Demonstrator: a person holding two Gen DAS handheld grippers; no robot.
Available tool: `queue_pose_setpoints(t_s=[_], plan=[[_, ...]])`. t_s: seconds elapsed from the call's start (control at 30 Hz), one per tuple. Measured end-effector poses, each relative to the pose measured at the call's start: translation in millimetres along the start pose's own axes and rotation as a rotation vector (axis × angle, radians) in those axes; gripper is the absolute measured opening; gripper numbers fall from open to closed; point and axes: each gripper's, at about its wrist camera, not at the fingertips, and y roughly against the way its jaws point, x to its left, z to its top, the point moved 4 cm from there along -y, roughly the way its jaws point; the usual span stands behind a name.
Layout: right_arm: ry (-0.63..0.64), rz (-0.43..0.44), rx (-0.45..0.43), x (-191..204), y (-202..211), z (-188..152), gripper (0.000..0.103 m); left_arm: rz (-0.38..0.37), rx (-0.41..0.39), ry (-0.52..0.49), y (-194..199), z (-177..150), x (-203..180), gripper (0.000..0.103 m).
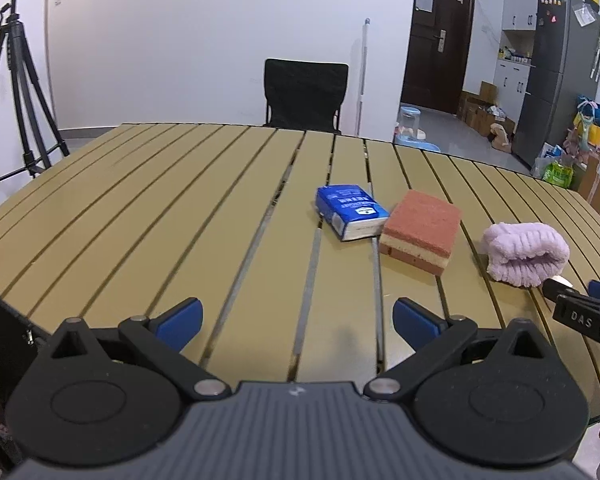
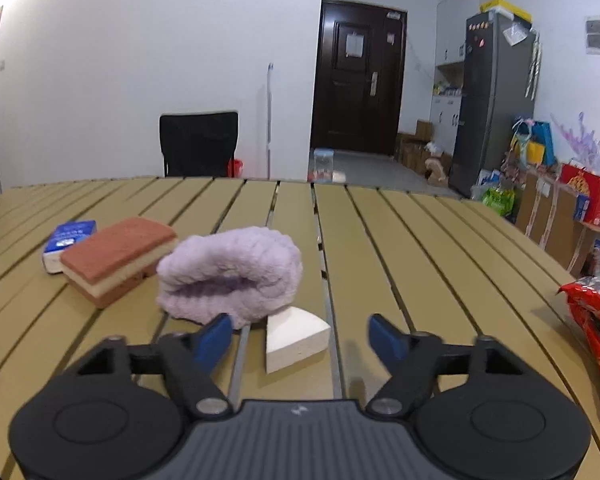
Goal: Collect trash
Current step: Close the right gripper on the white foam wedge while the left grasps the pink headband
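Observation:
A white wedge-shaped scrap (image 2: 296,338) lies on the slatted tan table (image 2: 420,264), between the fingers of my right gripper (image 2: 300,336). The jaws stand open with gaps on both sides of the scrap. Just behind the scrap sits a rolled lilac cloth (image 2: 232,272). A crumpled red snack wrapper (image 2: 596,320) lies at the table's right edge. My left gripper (image 1: 296,318) is open over bare slats with nothing between its fingers. In the left wrist view the right gripper (image 1: 578,292) shows at the right edge, beside the lilac cloth (image 1: 526,252).
A red and yellow sponge (image 1: 420,228) and a blue tissue pack (image 1: 350,210) lie mid-table, left of the cloth. A black chair (image 1: 304,94) stands behind the far edge. A camera tripod (image 1: 12,80) is at the left. A fridge (image 2: 492,96) and boxes are at the right.

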Motion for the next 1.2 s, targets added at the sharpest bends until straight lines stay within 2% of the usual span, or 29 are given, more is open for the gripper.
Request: queue_pose_setpoints(t_s=[0.03,0.1,0.27,0.8,1.1,1.2], plan=[[-0.005,0.012,0.013,-0.9,-4.5,0.8,0.058,-0.006,0.001,-0.003,-2.4,0.1,-2.1,0.103],[-0.020,0.036,0.044,-2.3,-13.5,0.3,0.038,-0.020,0.003,-0.011,-6.5,0.0,-7.0,0.103],[-0.036,0.058,0.049,-6.7,-18.5,-1.9,0.031,-0.036,0.012,-0.028,-13.1,-3.1,-18.3,0.103],[-0.203,0.058,-0.057,-72.7,7.5,3.3,0.027,-0.081,0.000,-0.101,-17.5,-13.6,-66.7,0.103],[-0.303,0.089,-0.109,-113.5,12.4,8.9,0.027,-0.160,0.002,-0.136,-25.0,10.2,-136.8,0.103],[-0.327,0.106,-0.113,-124.6,8.4,7.3,0.027,-0.163,-0.005,-0.168,-33.4,19.6,-165.5,0.103]])
